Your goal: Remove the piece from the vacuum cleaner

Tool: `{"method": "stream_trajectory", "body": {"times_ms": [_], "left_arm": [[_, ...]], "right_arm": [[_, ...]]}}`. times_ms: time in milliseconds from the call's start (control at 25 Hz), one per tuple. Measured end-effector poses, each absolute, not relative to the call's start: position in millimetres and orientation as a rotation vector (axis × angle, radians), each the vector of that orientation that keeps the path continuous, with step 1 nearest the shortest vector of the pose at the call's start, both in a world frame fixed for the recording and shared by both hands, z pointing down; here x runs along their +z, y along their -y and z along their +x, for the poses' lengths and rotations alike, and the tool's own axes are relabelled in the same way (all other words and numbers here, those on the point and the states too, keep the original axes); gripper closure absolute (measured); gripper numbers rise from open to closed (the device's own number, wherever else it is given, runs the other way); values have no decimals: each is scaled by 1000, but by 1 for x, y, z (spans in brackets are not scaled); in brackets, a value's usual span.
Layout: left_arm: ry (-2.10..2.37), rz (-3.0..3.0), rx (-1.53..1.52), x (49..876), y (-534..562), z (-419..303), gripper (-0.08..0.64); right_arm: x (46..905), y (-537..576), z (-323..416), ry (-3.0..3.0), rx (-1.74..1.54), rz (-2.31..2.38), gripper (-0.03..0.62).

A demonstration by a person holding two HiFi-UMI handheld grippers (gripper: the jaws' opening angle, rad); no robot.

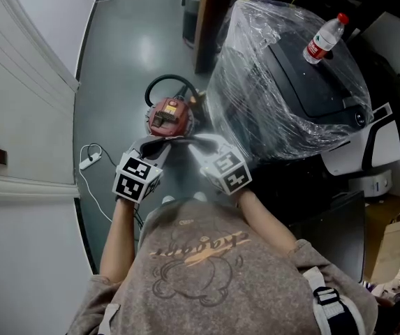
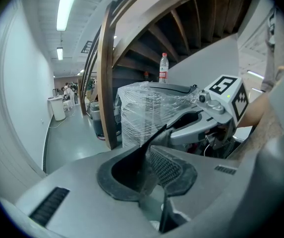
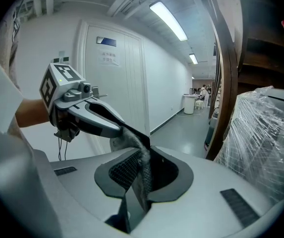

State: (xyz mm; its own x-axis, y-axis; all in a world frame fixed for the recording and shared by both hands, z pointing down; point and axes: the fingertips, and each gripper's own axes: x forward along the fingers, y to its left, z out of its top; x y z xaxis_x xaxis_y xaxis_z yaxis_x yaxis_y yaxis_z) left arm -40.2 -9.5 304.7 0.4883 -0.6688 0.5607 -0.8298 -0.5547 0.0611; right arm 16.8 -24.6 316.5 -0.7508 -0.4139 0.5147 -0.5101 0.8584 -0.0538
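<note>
A red vacuum cleaner (image 1: pixel 168 116) with a black hose stands on the grey floor, just beyond my hands. Above its near side, both grippers hold one thin dark piece (image 1: pixel 166 145) lined with grey felt, clear of the vacuum. My left gripper (image 1: pixel 154 147) is shut on the piece's left end, my right gripper (image 1: pixel 194 144) on its right end. In the left gripper view the piece (image 2: pixel 154 140) rises out of the shut left gripper (image 2: pixel 149 170) towards the right gripper (image 2: pixel 181 125). In the right gripper view the piece (image 3: pixel 142 150) runs from the right gripper (image 3: pixel 139 177) to the left gripper (image 3: pixel 124 130).
A black machine wrapped in clear film (image 1: pixel 290 75) stands right of the vacuum, with a water bottle (image 1: pixel 323 39) on top. A dark wooden post (image 1: pixel 210 19) stands behind. A white cable and socket strip (image 1: pixel 88 160) lie by the white door (image 1: pixel 18 117) at left.
</note>
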Motion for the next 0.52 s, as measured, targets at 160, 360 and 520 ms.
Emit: {"method": "stream_trajectory", "body": {"times_ms": [160,360,520], "left_arm": [[1274,2408,696,306,10,-40,495],[1282,2395,702,308,10,-36,495],[1285,2394,706,308,12,-33,495]], "right_arm": [[318,25,17,2532,267,675,543],[320,26,20,2534,277,674,543],[320,28,23,2536,287,677,543]]}}
